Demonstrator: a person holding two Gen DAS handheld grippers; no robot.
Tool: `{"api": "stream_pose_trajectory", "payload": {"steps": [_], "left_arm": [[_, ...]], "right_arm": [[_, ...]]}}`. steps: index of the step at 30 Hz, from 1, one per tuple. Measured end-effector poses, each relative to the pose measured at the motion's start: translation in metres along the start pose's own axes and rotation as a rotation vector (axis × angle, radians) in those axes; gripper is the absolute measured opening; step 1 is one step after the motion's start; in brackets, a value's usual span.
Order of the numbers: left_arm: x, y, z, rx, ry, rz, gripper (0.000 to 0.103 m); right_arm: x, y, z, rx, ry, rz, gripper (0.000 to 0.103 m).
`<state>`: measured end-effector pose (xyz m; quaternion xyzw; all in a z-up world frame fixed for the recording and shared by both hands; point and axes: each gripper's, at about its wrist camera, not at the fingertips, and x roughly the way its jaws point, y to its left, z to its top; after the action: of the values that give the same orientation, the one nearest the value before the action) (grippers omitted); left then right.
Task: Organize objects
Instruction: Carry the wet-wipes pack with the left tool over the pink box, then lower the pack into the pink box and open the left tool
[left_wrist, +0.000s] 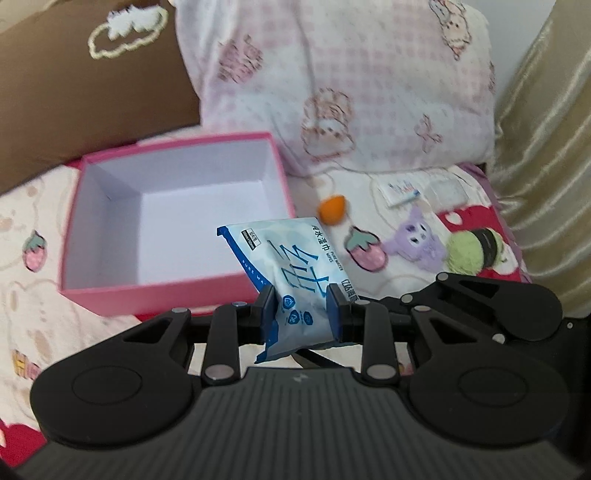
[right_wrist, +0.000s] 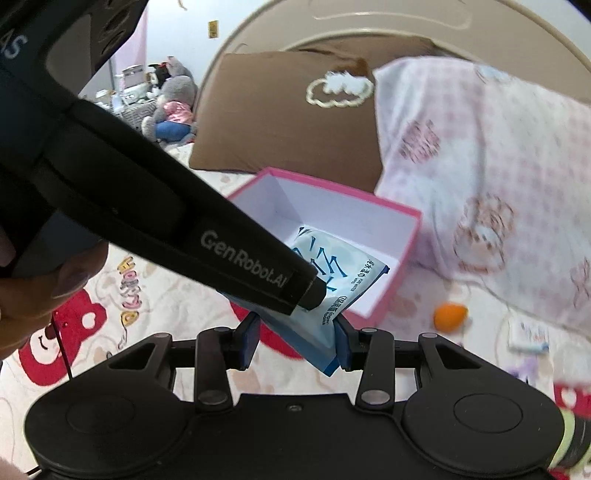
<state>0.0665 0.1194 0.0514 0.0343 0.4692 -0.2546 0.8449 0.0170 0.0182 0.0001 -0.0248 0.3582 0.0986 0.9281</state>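
1. Clamping the blue-and-white wet-wipe packet (left_wrist: 295, 266) between the pads of the left gripper (left_wrist: 301, 310), with the packet upright and clear of the bed (left_wrist: 74, 332).
2. Held just at the near right corner of the open pink box (left_wrist: 177, 299), outside it; nothing lying in the box.
3. Right gripper (right_wrist: 297, 341) partly apart with the packet's lower end between its fingers, pressed against one finger and possibly touching the other; cannot tell whether it truly grips.
4. Left on the bed to the right of the box: an orange ball (left_wrist: 332, 208), a purple plush (left_wrist: 413, 240), a green round thing (left_wrist: 469, 251) and a small white pack (left_wrist: 400, 194).
5. Far behind: a brown pillow (left_wrist: 74, 92) and a pink checked pillow (left_wrist: 351, 74).
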Motion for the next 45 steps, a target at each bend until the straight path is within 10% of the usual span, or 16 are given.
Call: {"api": "stream_pose_trajectory", "payload": {"steps": [20,45], "left_arm": [[0.063,0.124,0.064,-0.150,0.037,0.120,0.028],[0.198,0.225,0.072,-0.201,0.187,0.120,0.025]], "right_arm": [[0.134,-0.014,0.094,-0.084,0.087,0.156,0.046],[0.295,-0.040,0.095,0.044,0.318,0.269,0.048]]}}
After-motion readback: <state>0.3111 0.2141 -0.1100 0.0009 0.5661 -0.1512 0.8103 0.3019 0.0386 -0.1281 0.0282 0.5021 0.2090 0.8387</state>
